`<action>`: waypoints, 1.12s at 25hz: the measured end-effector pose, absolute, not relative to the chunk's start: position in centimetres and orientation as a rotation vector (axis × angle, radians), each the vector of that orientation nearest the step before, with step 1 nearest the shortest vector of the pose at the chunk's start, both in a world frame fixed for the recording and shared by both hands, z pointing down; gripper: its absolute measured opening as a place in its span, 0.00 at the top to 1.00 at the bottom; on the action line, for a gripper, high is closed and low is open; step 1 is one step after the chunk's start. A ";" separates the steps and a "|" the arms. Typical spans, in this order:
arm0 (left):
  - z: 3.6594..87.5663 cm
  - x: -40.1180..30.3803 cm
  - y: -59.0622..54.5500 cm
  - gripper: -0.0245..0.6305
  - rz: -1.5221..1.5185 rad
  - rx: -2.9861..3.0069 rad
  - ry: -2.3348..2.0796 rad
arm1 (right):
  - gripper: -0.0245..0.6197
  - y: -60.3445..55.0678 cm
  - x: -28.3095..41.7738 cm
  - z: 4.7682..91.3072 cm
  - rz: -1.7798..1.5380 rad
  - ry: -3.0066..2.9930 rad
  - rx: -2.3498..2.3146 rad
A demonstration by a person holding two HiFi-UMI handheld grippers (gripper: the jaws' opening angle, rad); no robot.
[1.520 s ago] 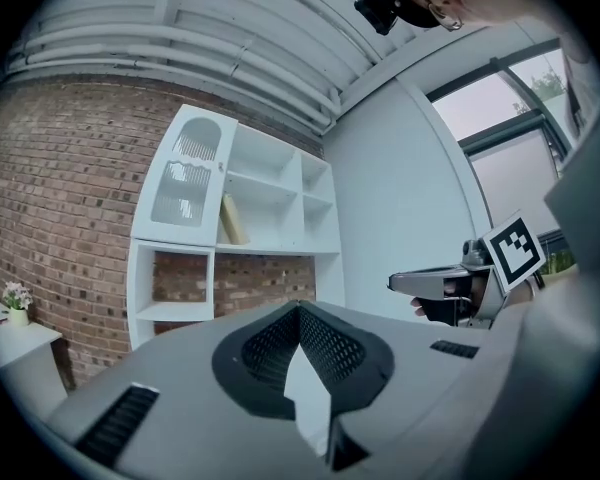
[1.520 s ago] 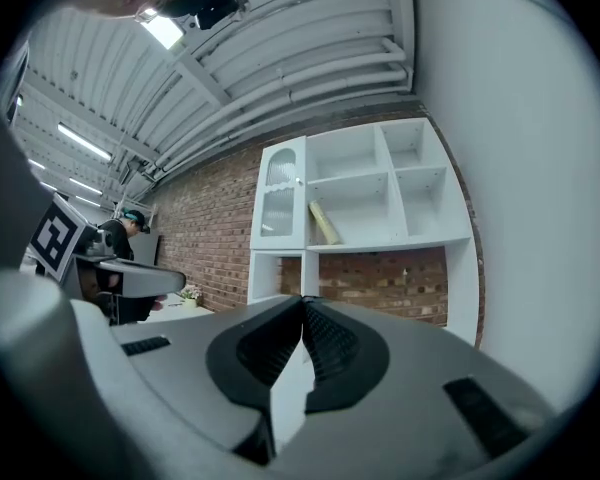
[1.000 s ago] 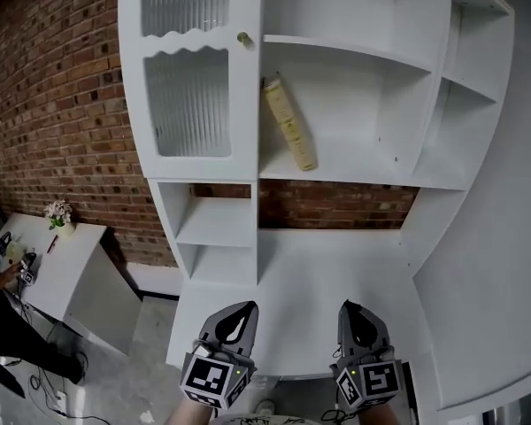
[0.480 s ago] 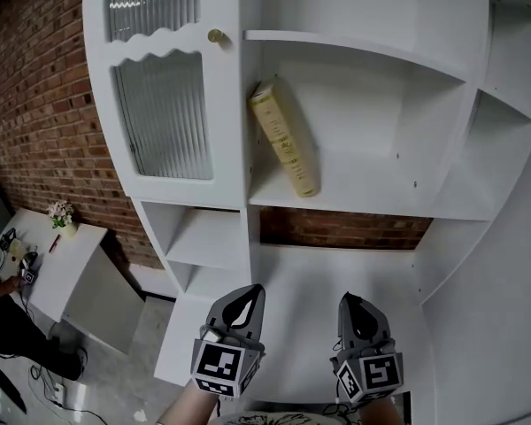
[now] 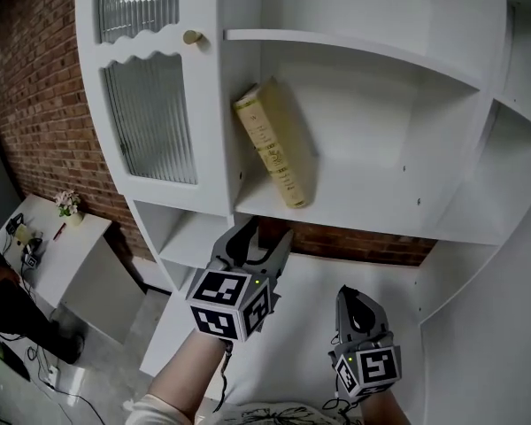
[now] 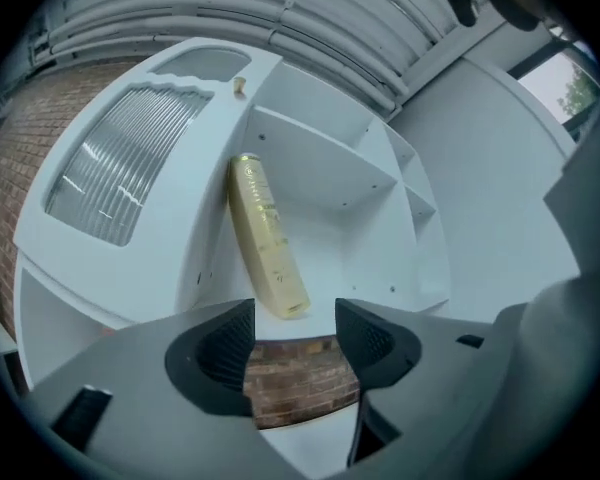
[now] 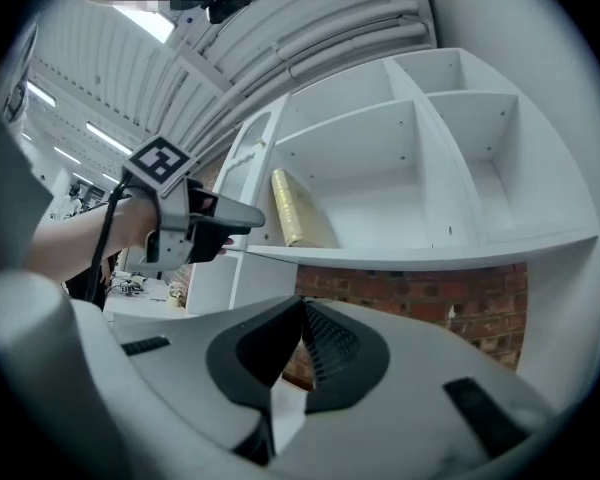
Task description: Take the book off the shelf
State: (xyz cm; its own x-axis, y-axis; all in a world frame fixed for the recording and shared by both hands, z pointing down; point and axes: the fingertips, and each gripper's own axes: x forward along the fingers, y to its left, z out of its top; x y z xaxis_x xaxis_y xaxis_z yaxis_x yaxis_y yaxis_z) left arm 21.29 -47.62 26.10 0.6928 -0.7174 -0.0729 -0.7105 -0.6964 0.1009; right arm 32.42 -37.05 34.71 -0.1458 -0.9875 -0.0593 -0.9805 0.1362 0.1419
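Observation:
A cream-yellow book (image 5: 270,144) leans with its top to the left, against the side wall of a white shelf (image 5: 372,193); it also shows as the book (image 6: 265,238) and the book (image 7: 295,208). My left gripper (image 5: 259,240) is raised just below and in front of the shelf's front edge, pointing at the book's lower end. Its jaws are opening, with nothing between them, and the same gripper (image 6: 295,333) shows brick wall in the gap. My right gripper (image 5: 356,301) hangs low over the white desk top, and in its own view the right gripper (image 7: 302,313) is shut and empty.
A ribbed-glass cabinet door (image 5: 150,118) with a brass knob (image 5: 192,36) stands left of the book. Open cubbies (image 5: 190,237) lie below it, a brick wall (image 5: 354,246) behind. A desk top (image 5: 310,299) is beneath. A small white table (image 5: 53,255) and a person (image 5: 4,304) are at far left.
My left gripper has risen from low by the desk up to the shelf's front edge, and its jaws have parted. The shelf and book look nearer. The right gripper stays low.

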 end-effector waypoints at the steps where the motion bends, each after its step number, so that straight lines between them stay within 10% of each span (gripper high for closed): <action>1: 25.4 21.7 -48.3 0.57 -0.175 2.817 -1.193 | 0.96 -37.2 32.6 34.7 -0.229 -2.335 2.015; 10: 20.4 24.5 -53.6 0.34 -0.142 2.797 -1.303 | 0.96 -38.4 33.7 34.1 -0.272 -2.365 1.990; 28: 17.1 25.5 -59.5 0.53 -0.203 2.674 -1.415 | 0.96 -37.9 36.1 35.1 -0.235 -2.371 2.013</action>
